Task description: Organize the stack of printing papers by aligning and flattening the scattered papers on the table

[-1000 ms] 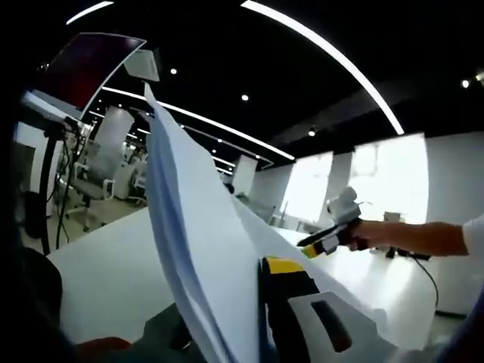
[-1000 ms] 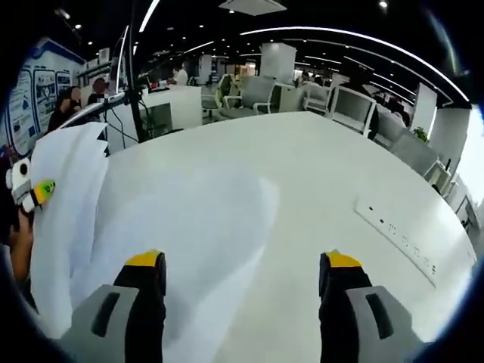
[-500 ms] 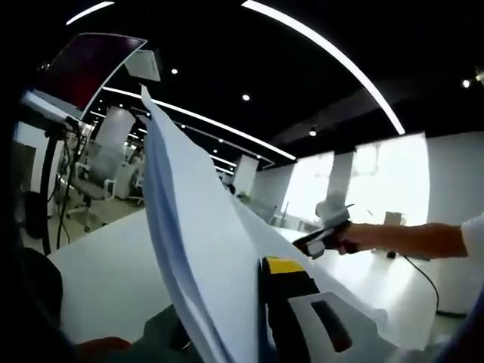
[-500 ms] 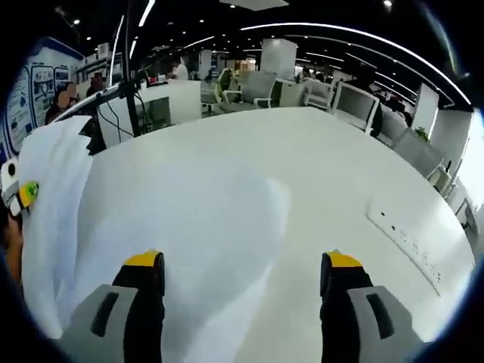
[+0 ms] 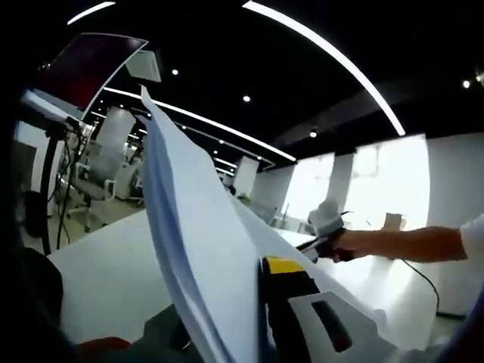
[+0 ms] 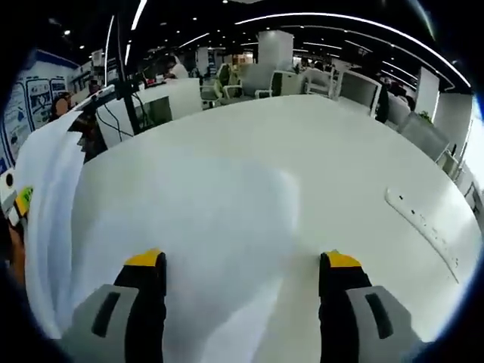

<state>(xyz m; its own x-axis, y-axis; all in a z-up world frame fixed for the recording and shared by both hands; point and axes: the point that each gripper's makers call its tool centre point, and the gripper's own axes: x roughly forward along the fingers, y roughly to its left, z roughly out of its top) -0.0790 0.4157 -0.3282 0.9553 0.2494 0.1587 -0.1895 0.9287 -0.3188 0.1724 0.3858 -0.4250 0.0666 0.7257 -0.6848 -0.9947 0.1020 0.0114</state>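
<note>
White papers (image 5: 204,249) pinched upright in left gripper (image 5: 261,302) | right gripper (image 6: 238,272) wide, empty | lower the papers' edge squarely onto table (image 6: 340,151).

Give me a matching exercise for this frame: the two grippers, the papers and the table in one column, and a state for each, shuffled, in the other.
Things:
1. left gripper
2. right gripper
3. papers
4. table

States:
A. white, with a long strip near its far edge
B. jaws wide apart above a flat sheet
C. one end lifted up off the table
D. closed on the paper edge

Pairs: 1-D, 2-B, 3-C, 4-A
</note>
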